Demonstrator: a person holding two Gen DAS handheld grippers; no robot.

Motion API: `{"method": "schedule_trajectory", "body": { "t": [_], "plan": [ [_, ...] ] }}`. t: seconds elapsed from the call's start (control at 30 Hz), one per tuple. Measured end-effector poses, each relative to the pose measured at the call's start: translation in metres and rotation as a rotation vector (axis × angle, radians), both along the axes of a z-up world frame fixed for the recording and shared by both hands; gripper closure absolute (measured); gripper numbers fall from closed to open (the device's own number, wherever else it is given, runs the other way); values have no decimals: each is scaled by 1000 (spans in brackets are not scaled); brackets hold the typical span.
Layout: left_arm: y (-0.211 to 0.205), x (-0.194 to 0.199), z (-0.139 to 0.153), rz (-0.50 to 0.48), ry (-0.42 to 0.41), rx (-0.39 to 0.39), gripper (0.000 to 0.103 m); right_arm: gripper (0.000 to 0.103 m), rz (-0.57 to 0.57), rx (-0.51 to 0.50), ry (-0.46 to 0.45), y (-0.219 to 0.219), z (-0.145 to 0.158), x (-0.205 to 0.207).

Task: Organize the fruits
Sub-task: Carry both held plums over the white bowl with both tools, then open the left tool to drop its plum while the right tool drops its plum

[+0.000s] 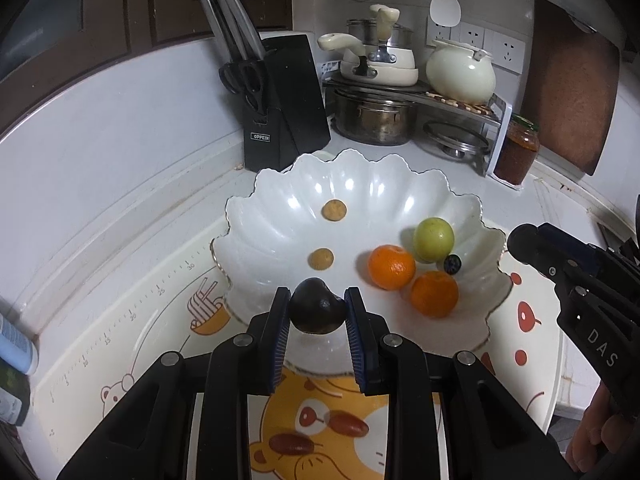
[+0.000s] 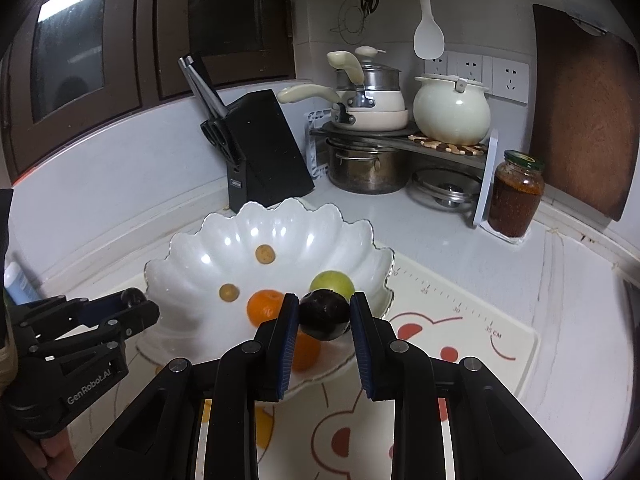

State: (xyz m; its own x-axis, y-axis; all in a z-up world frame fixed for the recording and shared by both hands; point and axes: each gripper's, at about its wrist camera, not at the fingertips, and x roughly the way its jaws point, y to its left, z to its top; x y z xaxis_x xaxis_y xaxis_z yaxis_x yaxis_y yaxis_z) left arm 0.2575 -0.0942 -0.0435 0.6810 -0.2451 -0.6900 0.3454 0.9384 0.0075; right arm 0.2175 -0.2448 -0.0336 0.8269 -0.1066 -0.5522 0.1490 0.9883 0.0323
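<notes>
My left gripper [image 1: 318, 300] is shut on a dark, nearly black round fruit [image 1: 318, 314], held over the near rim of a white scalloped bowl [image 1: 360, 178]. My right gripper [image 2: 325, 305] is shut on a second dark round fruit [image 2: 325, 317] above the bowl's [image 2: 280, 216] near right side. In the bowl lie two small tan fruits [image 1: 334, 210] [image 1: 321, 259], two oranges [image 1: 391, 267] [image 1: 435, 293], a green fruit [image 1: 433, 239] and a blueberry [image 1: 452, 263]. Two red oblong fruits [image 1: 348, 426] [image 1: 290, 444] lie on the cartoon mat [image 1: 140, 320] under my left gripper.
A black knife block [image 1: 286, 100] stands just behind the bowl. Pots on a metal rack [image 1: 376, 80], a cream pot [image 1: 460, 72], a jar of red paste [image 1: 518, 152] and a brown cutting board [image 1: 568, 84] fill the back corner. Bottles [image 1: 16, 344] stand at the left edge.
</notes>
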Motion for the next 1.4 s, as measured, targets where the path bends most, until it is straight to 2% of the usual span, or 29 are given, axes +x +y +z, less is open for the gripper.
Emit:
{"method": "schedule_trajectory", "body": {
  "t": [0.7,0.77,0.83,0.87,0.97,1.03,1.07,1.13,1.4],
  "plan": [
    [-12,40,-14,-2,34,3,75,75,10,7,56,-12,-14,38],
    [-12,40,-14,-4,32,3,69,75,9,6,57,-12,-14,38],
    [-12,40,-13,-3,24,2,57,74,7,1,52,-11,-13,38],
    [-12,39,-13,-3,20,0,55,73,6,0,52,-12,-13,38],
    [-12,38,-11,0,12,2,48,58,-3,1,46,-14,-13,39],
    [-11,37,-10,1,9,0,43,42,-15,-4,36,-14,-12,37],
    [-11,37,-10,1,9,0,41,39,-22,-7,32,-14,-11,36],
    [-9,34,-7,6,3,0,30,29,-39,-11,25,-15,-9,34],
    [-2,23,4,25,-28,3,16,21,-72,-16,4,-13,1,23]
  ]
}}
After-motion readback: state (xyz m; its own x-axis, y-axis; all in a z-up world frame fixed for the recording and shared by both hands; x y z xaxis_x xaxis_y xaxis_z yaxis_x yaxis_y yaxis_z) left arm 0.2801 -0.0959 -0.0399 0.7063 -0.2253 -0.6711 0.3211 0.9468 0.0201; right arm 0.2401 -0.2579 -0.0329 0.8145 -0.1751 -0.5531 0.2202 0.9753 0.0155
